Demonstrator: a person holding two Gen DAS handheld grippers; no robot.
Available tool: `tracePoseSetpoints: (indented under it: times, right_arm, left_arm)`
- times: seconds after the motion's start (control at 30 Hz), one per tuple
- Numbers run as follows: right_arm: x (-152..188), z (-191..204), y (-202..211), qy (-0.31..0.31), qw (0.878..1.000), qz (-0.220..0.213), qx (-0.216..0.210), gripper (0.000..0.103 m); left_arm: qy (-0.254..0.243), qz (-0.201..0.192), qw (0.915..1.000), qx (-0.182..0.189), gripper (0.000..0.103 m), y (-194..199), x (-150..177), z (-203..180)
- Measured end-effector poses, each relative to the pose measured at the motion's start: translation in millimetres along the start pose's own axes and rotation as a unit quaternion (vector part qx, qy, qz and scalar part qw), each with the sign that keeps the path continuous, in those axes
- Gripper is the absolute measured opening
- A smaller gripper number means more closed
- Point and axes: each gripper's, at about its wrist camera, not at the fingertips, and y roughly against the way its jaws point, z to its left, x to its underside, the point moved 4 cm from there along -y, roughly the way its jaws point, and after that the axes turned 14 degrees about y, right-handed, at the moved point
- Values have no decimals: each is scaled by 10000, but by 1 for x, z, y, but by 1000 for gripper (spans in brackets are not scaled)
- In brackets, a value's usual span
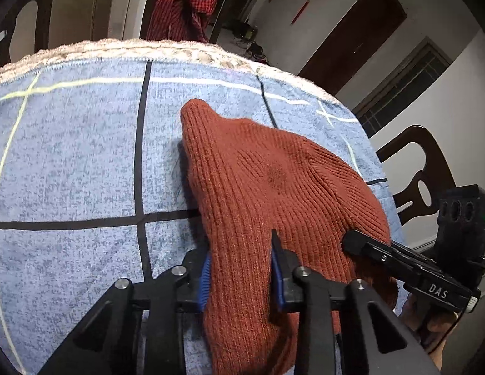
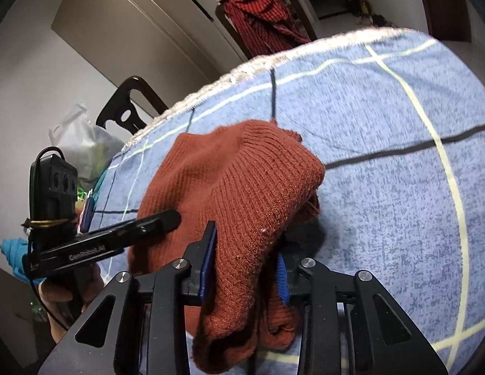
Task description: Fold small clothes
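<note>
The rust knit hat lies on the blue cloth. The left gripper pinches its near edge. The right gripper seems to pinch it too.

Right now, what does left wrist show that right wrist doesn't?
Left wrist only: the left gripper pinching the hat's near edge, a dark door, red hanging ornaments.

Right wrist only: the right gripper pinching the hat's bunched edge, a plastic bag past the table's side, a blue cloth.

Both: the rust hat on the blue checked tablecloth, the red checked garment over a chair, and the other gripper reaching in from the side.
</note>
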Motion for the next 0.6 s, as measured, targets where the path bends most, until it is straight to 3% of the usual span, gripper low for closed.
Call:
tracePoseSetpoints:
  times: [0.27,0.6]
  right_arm:
    - [-12,40,20,293,9991,-285,-132,32]
    - [-16,103,10,527,9970,-346,-450,32]
  left_arm:
    - [-89,-306,9994,101,32,43,-1,4]
    - [-9,-629,9980,-32,32,98,5,43]
